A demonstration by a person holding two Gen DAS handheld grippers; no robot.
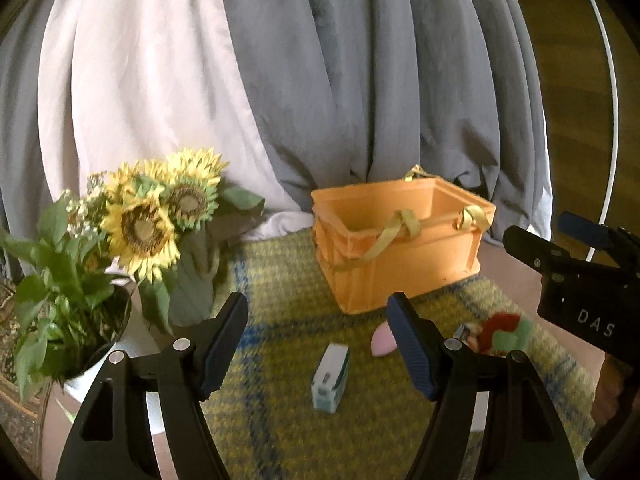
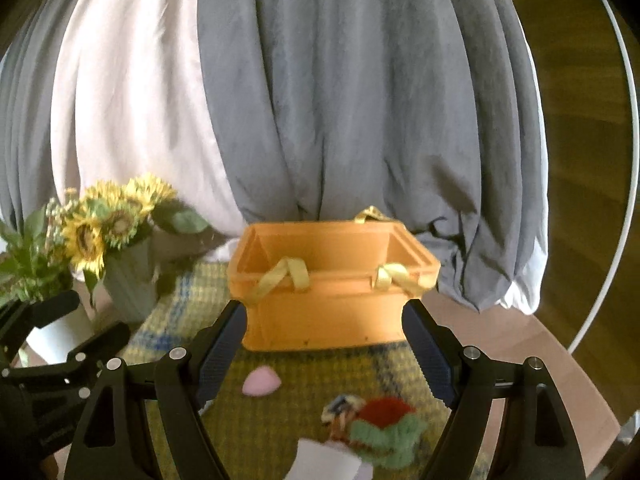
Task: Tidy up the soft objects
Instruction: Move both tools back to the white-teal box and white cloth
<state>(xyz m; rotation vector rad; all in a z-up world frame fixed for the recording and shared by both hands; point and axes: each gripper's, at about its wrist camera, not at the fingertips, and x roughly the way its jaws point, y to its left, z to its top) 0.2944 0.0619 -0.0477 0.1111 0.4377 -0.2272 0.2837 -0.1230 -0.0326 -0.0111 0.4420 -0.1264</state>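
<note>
An orange crate point(image 1: 404, 240) with yellow ribbon handles stands open on a yellow-green plaid mat point(image 1: 280, 412); it also shows in the right wrist view point(image 2: 332, 288). A pink egg-shaped sponge point(image 1: 383, 343) point(image 2: 261, 381), a red and green crocheted toy point(image 1: 506, 330) point(image 2: 386, 426) and a small white-teal box point(image 1: 330, 376) lie on the mat in front of it. My left gripper point(image 1: 318, 344) is open and empty above the box. My right gripper point(image 2: 324, 352) is open and empty above the toy; its body shows at right in the left wrist view point(image 1: 576, 280).
A sunflower bouquet point(image 1: 156, 216) point(image 2: 108, 224) in a grey wrap and a green plant in a white pot point(image 1: 60, 280) stand at the left. Grey and white curtains point(image 1: 320, 80) hang behind the crate. A white paper piece point(image 2: 328, 460) lies at the mat's near edge.
</note>
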